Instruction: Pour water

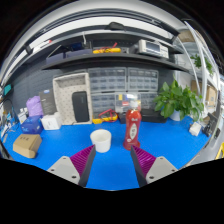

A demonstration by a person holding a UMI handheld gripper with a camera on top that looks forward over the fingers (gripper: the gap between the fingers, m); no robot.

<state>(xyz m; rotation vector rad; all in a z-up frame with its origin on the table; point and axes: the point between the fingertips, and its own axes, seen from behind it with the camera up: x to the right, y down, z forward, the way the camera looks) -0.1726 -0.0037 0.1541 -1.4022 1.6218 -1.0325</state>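
Blue covers the bench [150, 140], which runs back to a dark wall with a shelf [100, 52] of small items high up. On the bench just ahead of the fingers [112, 162] stand a white cup [100, 140] and, to its right, a red bottle [132, 126] with a clear top, near each other but apart. The fingers are spread wide and grasp nothing; their magenta pads [83, 159] face inward. A leafy green plant [180, 100] stands far right, a white mesh crate [72, 98] behind, and purple and tan items [30, 125] at the left.
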